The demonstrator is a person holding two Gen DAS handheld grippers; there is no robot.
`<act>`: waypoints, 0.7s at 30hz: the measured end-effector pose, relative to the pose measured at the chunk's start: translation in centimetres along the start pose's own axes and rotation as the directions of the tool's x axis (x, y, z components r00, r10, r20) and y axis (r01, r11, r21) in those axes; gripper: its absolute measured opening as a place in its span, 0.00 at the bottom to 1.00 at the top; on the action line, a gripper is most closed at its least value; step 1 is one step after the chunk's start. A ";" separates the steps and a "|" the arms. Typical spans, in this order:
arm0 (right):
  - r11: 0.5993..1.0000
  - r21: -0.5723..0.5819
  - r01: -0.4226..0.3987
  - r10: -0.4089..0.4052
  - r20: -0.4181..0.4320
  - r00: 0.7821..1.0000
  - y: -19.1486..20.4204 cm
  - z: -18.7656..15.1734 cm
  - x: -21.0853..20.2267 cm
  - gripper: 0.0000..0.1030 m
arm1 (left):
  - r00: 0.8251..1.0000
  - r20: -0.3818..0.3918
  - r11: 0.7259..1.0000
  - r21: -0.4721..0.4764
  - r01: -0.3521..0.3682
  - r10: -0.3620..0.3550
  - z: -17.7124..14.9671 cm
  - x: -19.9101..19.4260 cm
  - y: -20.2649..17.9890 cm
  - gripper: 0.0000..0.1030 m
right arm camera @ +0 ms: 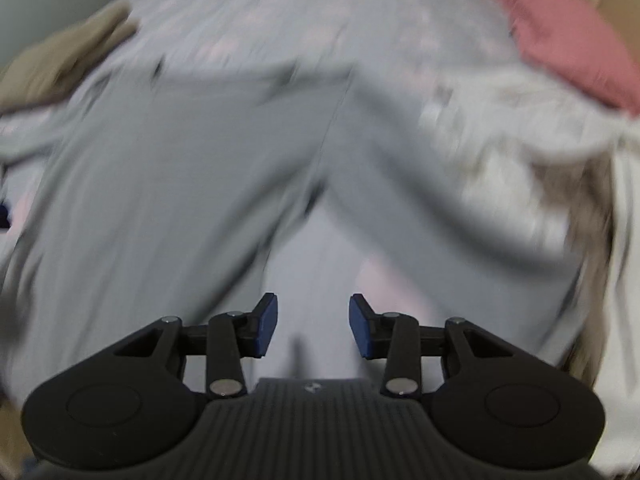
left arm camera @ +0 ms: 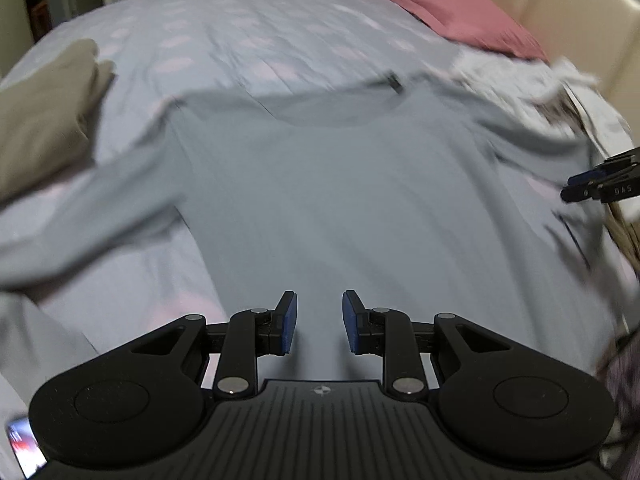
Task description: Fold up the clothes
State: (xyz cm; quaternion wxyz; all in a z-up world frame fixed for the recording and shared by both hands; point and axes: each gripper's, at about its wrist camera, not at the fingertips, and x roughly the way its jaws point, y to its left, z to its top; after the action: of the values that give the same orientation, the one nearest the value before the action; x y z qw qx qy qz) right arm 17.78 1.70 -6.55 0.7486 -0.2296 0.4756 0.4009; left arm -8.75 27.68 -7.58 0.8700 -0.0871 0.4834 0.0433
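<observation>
Grey long-sleeved shirt [left arm camera: 320, 184] lies spread flat on the bed [left arm camera: 240, 32], sleeves out, nothing folded yet; my left gripper [left arm camera: 319, 322] and right gripper [right arm camera: 313, 326] both open, empty.

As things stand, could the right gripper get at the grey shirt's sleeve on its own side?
Probably yes. The right gripper is open and empty, and the grey shirt lies flat on the bed, its sleeve just ahead with nothing lying over it. The white laundry pile only crowds its far edge.

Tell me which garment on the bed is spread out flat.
The grey long-sleeved shirt, lying open with sleeves out. The tan garment sits bunched at the left, and the white clothes are heaped at the right.
</observation>
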 end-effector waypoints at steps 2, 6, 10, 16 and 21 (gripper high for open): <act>0.999 0.005 -0.049 0.049 -0.052 0.997 0.5 -2.8 -0.1 0.41 | 1.000 -0.014 1.000 0.004 0.012 -0.012 -1.8 -0.2 -0.8 0.22; 0.997 0.024 -0.079 0.082 -0.132 0.988 0.9 -7.9 -0.2 0.41 | 0.998 -0.062 1.000 0.013 0.021 -0.020 -5.0 -0.7 -2.0 0.23; 0.993 0.085 -0.080 0.095 -0.181 0.979 0.2 -10.9 0.1 0.41 | 0.993 -0.120 0.999 0.042 0.005 0.000 -6.9 -0.6 -3.0 0.25; 0.989 0.111 -0.098 0.118 -0.187 0.975 0.8 -12.1 -0.5 0.02 | 0.987 -0.153 0.998 0.044 -0.035 0.042 -7.6 -0.5 -2.9 0.26; 0.985 0.151 -0.080 0.106 -0.179 0.978 1.0 -12.3 -3.2 0.02 | 0.985 -0.165 0.998 0.007 -0.057 0.057 -8.1 -0.8 -1.9 0.30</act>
State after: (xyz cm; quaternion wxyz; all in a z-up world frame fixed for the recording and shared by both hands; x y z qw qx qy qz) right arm 9.76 -7.88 -9.09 0.6956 -0.1894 0.5815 0.3771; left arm -15.63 24.23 -10.86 0.8254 -0.0755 0.5562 0.0602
